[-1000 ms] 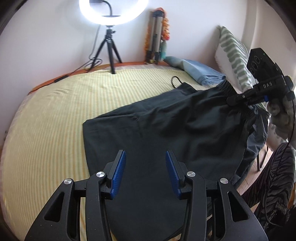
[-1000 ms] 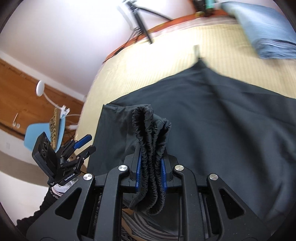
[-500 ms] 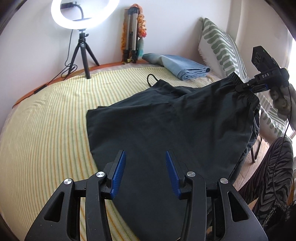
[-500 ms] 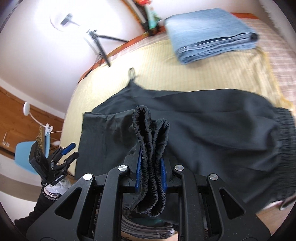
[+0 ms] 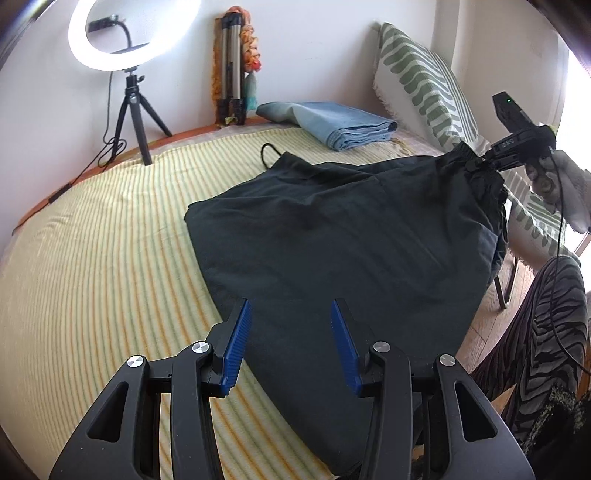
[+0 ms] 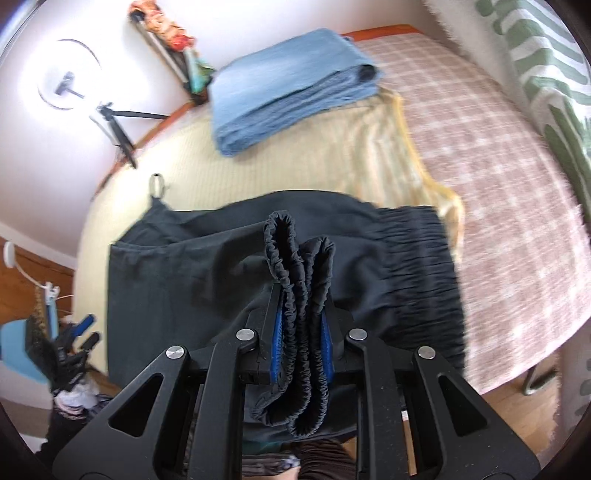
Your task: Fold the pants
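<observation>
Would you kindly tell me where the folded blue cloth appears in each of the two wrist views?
Left wrist view: the blue cloth lies at upper centre, at the bed's far edge beyond the black pants.
Right wrist view: it sits at upper centre, above the right gripper clamping the waistband.
Shared landmark: the ring light, upper left in both views.

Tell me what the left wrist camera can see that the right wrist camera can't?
Only the left wrist view shows the person's striped trousers and the empty blue pads of the open left gripper.

Only the right wrist view shows the bunched elastic waistband squeezed between the right gripper pads, plus a blue chair.

Both show the dark pants on the striped bedspread, the folded blue cloth, the ring light and the green-patterned pillow.
</observation>
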Action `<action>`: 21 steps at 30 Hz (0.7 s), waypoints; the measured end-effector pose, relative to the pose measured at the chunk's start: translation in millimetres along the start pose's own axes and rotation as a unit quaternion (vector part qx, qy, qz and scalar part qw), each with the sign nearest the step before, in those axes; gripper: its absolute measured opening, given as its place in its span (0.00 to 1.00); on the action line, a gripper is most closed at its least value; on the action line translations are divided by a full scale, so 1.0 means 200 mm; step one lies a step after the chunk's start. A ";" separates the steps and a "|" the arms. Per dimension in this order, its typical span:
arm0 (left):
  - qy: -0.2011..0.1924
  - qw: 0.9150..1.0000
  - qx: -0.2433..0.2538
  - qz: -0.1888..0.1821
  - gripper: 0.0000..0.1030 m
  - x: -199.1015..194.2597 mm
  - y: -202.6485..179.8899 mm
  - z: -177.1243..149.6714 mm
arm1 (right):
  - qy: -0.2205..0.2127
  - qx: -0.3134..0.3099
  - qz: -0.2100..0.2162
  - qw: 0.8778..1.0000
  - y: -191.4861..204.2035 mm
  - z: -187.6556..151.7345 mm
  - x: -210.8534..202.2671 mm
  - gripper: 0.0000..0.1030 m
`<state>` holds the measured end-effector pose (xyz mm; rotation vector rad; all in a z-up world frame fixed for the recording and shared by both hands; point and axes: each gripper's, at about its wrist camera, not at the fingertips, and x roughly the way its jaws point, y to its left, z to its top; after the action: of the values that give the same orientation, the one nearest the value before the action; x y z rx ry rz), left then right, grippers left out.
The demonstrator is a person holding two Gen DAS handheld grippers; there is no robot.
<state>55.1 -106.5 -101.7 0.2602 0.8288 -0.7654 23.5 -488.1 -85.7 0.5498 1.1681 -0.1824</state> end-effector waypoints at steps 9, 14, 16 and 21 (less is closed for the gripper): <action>0.020 0.999 0.040 -0.006 0.42 0.07 -0.14 -0.03 | -0.001 -0.007 -0.049 0.999 -0.08 -0.01 0.04 0.31; 0.019 0.998 0.053 -0.006 0.42 0.06 -0.17 -0.05 | -0.067 -0.054 -0.074 0.994 0.06 -0.09 -0.17 0.41; 0.022 0.998 0.055 -0.007 0.42 0.07 -0.18 -0.06 | -0.069 -0.065 -0.044 0.995 0.11 -0.14 -0.20 0.41; 0.032 0.998 0.049 -0.004 0.42 0.10 -0.16 -0.08 | -0.026 -0.095 -0.039 0.994 0.18 -0.22 -0.09 0.41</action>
<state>31.8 -131.5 -125.0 0.3702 0.8554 -0.8102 -5.1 -438.4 -69.7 0.3301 1.1422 -0.1500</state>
